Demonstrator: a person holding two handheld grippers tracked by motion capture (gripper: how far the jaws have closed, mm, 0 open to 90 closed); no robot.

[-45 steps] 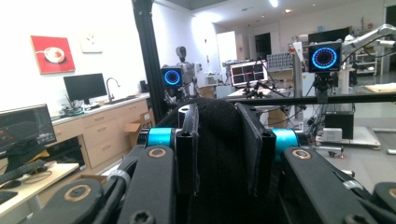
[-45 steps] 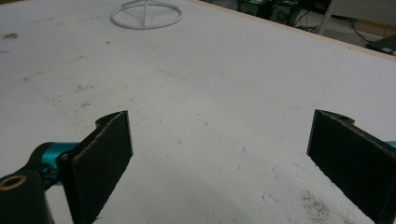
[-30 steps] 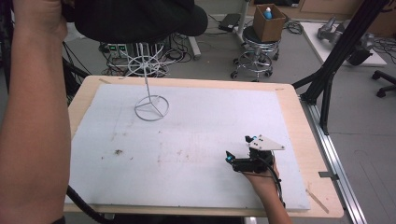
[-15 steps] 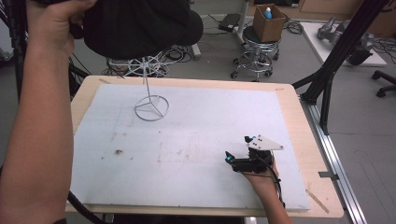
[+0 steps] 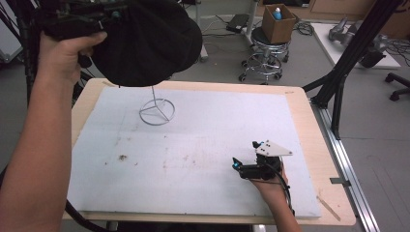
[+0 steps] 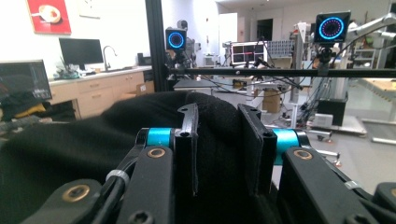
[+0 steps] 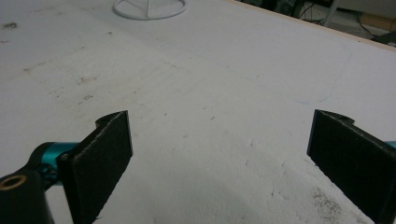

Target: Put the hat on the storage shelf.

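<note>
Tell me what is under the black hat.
Under the black hat stands a white wire stand: its ring base and lower stem show; the hat covers its top.

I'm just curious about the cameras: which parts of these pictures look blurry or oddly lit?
Left gripper view: the black hat up close is a soft, dark mass, the lab behind brighter. Right gripper view: the near jaws look soft, the white wire stand sharper. High view: even light, faint shadows.

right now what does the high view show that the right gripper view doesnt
High view alone: the left gripper raised above the table's far left corner, shut on a black hat over the wire stand, and the hand holding the right gripper.
Right gripper view alone: the jaws standing wide apart, nothing between them.
Both: the stand's ring base and the white board.
</note>
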